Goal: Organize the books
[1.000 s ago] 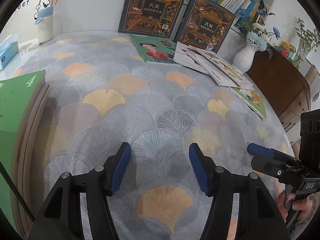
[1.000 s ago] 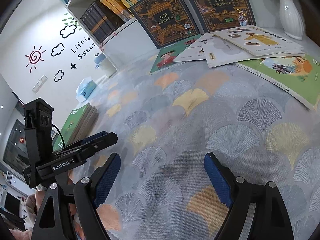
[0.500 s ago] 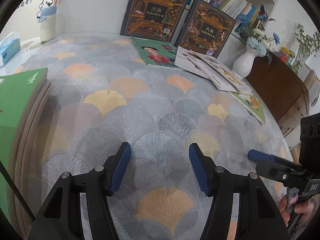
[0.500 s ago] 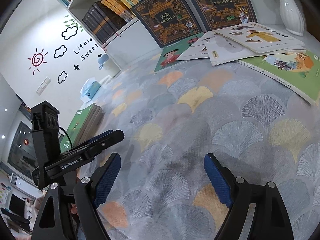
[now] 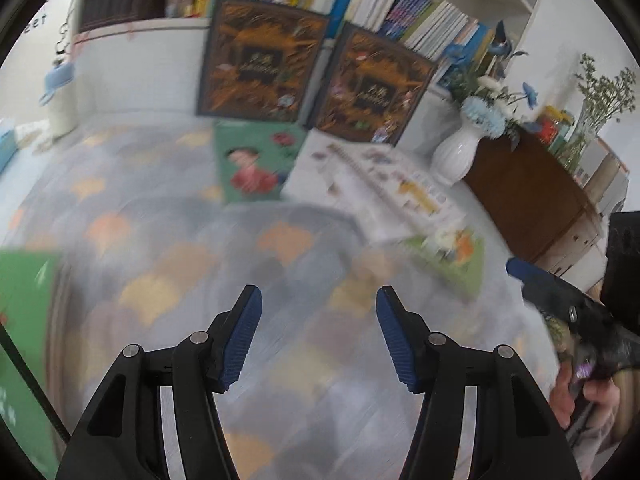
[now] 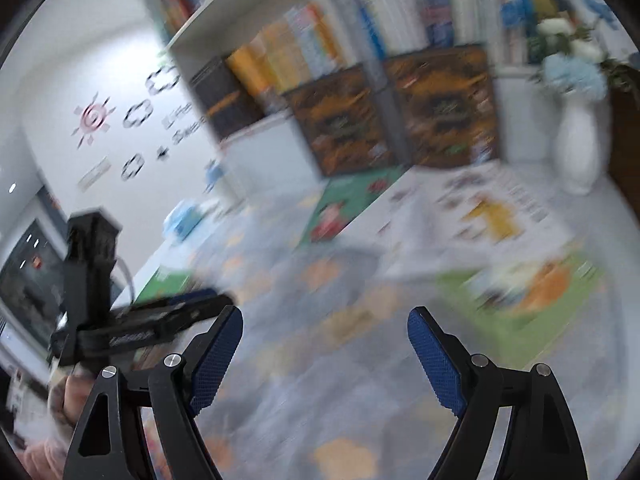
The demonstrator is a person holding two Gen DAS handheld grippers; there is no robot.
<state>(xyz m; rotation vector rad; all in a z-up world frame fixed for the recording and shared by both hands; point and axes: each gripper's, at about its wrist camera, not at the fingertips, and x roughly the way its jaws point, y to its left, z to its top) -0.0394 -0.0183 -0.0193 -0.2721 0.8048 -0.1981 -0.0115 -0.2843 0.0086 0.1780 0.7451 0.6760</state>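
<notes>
Gaping empty above the tablecloth (image 5: 288, 360) — left tongs (image 5: 319, 334), right tongs (image 6: 325, 354) — book covers (image 5: 260, 58) blurred, unreadable.

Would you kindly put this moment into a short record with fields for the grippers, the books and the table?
left gripper: open, nothing between the jaws
right gripper: open, nothing between the jaws
loose books: green girl-cover book, white picture books, green animal-cover book, all flat on the table
upright books: two dark ornate volumes leaning against the bookshelf
stack: green books at table's left edge
table: patterned cloth
image quality: motion-blurred
</notes>
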